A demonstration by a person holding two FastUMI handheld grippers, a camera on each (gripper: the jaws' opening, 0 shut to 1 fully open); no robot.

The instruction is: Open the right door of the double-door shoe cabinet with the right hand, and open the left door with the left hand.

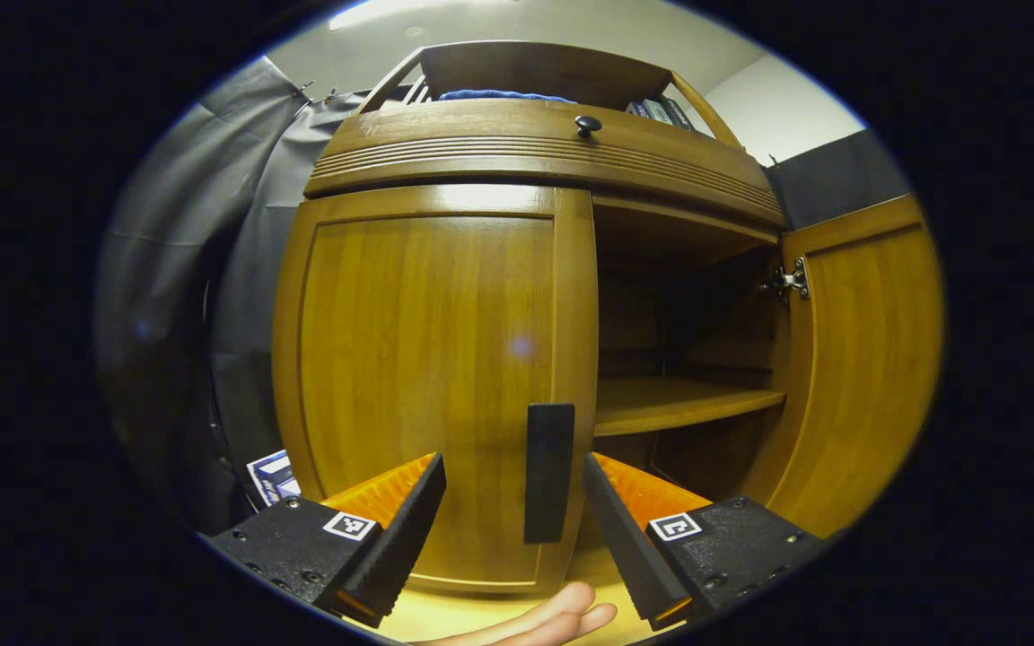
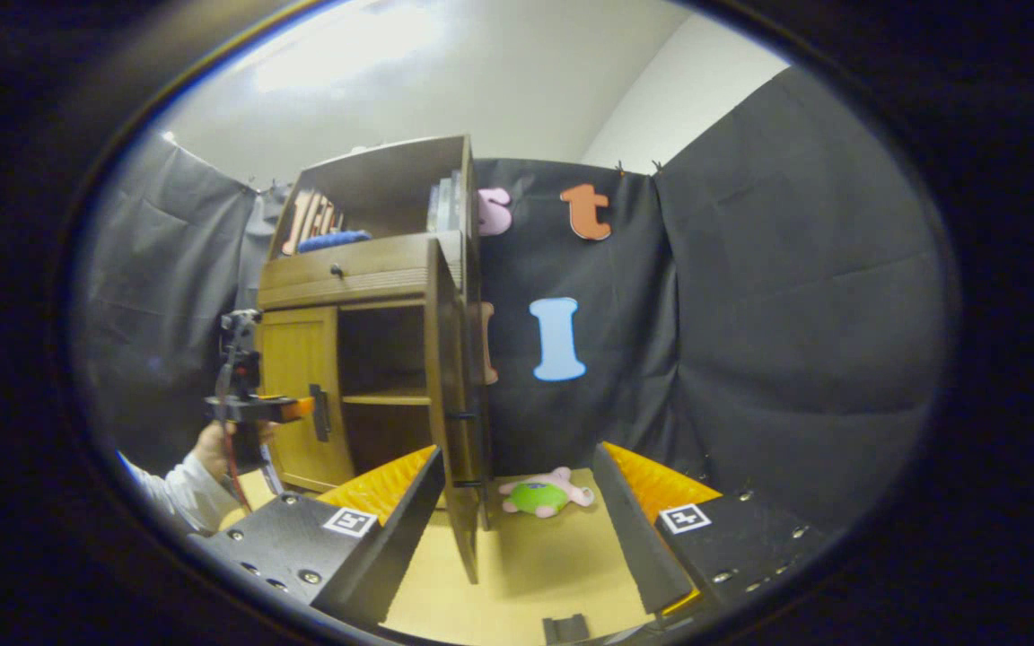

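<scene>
The shoe cabinet point(image 1: 535, 161) is made of shiny brown wood. Its left door point(image 1: 432, 377) is closed and its right door point(image 1: 867, 359) is swung wide open. Inside there is a wooden shelf point(image 1: 683, 404) with dark space above and below it. A silver hinge point(image 1: 791, 280) sits at the top of the open door.

The left gripper point(image 1: 512, 489) has its two fingers spread apart, holding nothing. The black handle point(image 1: 548, 473) of the left door stands right between the fingers, but they do not squeeze it. Some bare fingertips point(image 1: 562, 615) poke in at the bottom of the left gripper view.

A small round black knob point(image 1: 587, 125) is on the drawer above the doors. On top of the cabinet lie a blue cloth point(image 1: 503, 94) and some books point(image 1: 661, 110).

In the right gripper view, the right gripper point(image 2: 517, 502) is also spread open with nothing in it. The edge of the open right door point(image 2: 454, 395) stands up between its fingers, a little ahead. A small soft toy point(image 2: 544, 493), pink and green, lies on the light wooden floor point(image 2: 535, 565) beside that door. A person's hand point(image 2: 212, 449) in a white sleeve point(image 2: 171, 493) holds the left gripper point(image 2: 297, 408) up near the left door's handle.

Dark grey cloth point(image 2: 795, 341) hangs all around, and the ceiling point(image 2: 481, 72) is white with a bright light
</scene>
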